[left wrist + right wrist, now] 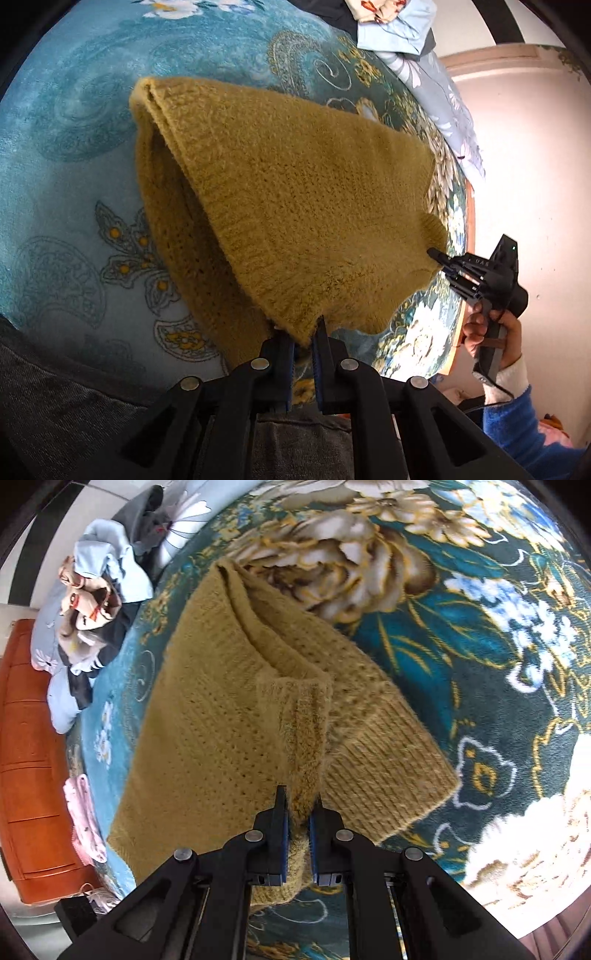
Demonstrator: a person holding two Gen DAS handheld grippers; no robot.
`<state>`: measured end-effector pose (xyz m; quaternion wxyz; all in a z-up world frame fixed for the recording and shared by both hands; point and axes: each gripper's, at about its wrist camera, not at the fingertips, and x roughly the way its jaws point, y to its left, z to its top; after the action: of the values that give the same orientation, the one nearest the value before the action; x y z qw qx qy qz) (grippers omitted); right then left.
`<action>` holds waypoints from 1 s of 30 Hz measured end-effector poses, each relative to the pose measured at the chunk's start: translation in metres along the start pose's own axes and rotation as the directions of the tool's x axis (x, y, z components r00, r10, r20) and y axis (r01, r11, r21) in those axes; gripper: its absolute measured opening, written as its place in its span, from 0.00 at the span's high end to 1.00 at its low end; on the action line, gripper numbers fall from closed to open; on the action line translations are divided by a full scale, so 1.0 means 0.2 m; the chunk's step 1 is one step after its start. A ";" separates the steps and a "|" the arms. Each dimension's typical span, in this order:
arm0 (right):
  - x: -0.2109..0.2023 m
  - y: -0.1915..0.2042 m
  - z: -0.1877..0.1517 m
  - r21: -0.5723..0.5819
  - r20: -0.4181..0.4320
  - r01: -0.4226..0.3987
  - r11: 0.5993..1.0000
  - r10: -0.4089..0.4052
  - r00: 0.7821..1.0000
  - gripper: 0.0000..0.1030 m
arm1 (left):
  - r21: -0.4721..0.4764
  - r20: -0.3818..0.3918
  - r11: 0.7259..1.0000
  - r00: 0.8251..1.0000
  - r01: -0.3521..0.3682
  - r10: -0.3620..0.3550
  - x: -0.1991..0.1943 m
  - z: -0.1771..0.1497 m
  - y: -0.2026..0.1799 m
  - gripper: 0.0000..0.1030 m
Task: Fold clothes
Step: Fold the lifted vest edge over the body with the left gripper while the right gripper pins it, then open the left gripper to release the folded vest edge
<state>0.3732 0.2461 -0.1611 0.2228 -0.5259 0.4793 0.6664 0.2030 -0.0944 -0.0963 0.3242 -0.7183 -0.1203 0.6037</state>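
Observation:
A mustard knitted sweater (295, 192) lies doubled over on a teal flowered blanket (55, 166). Its upper layer is lifted off the lower one like a flap, and the fold line is at the far end. My left gripper (302, 326) is shut on the near hem corner of that layer. My right gripper (435, 254), held in a hand with a blue sleeve, pinches the other hem corner. In the right wrist view the sweater (207, 731) hangs from the right gripper (300, 797), with ribbed knit squeezed between its blue pads (283, 834).
A pile of loose clothes (92, 602) lies at the far end of the bed, also seen in the left wrist view as a heap (395, 22). A pink garment (83, 819) rests near an orange wooden panel (33, 757). Dark grey denim (55, 406) lies below the left gripper.

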 end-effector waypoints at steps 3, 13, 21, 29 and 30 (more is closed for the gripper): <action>-0.02 0.00 0.01 -0.028 0.000 0.047 0.999 -0.047 0.999 0.91 | 0.018 -0.055 1.000 0.998 -0.011 0.012 0.07 0.01 0.00 0.89; -0.02 -0.10 0.03 0.015 -0.005 0.048 0.999 -0.048 0.999 0.86 | -0.059 0.125 0.998 0.992 0.004 0.003 -0.25 0.06 0.07 0.35; -0.12 0.00 0.17 -0.072 0.153 -0.027 0.997 0.038 0.988 0.49 | -0.386 0.277 0.922 0.956 0.020 0.095 -0.19 0.31 0.47 0.31; -0.03 0.17 0.51 -0.162 0.193 -0.044 0.986 0.076 0.978 0.38 | -0.484 0.327 0.866 0.944 0.127 0.045 -0.01 0.38 0.57 0.31; 0.00 0.18 0.56 -0.154 0.189 -0.053 0.987 0.082 0.979 0.38 | -0.499 0.332 0.854 0.943 0.144 0.035 0.01 0.37 0.59 0.31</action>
<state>0.2909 0.3276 -0.1484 0.2059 -0.4566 0.4220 0.7556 0.1070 -0.1592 -0.1737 0.1121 -0.6641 -0.3507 0.6507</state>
